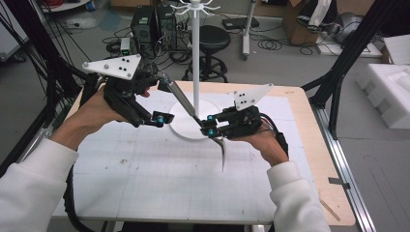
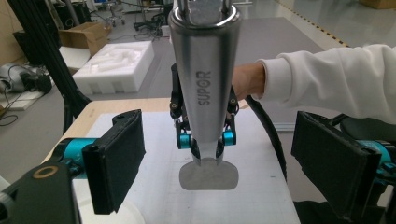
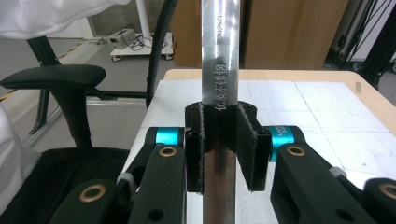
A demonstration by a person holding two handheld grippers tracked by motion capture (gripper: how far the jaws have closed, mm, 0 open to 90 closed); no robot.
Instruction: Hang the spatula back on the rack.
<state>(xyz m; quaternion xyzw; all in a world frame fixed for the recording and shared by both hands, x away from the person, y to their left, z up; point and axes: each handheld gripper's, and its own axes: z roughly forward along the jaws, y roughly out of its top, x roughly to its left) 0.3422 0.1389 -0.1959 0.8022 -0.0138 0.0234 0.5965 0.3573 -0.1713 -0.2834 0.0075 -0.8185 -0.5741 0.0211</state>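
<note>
The right gripper (image 1: 211, 126) clamps its jaws on the steel spatula (image 2: 205, 93); the left gripper (image 1: 159, 119), at its nine o'clock, has jaws wide, empty.

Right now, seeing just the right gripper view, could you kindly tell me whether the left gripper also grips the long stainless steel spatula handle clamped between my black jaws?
Observer: No. The left gripper is open, its black pads standing clear on either side of the stainless steel spatula.
Operator: Thank you. Where is the blade?
Observer: The flat blade hangs below the right gripper, over the white gridded mat.
Operator: Is anything close behind?
Observer: A tall white hook stand rises from a round white base.
</note>
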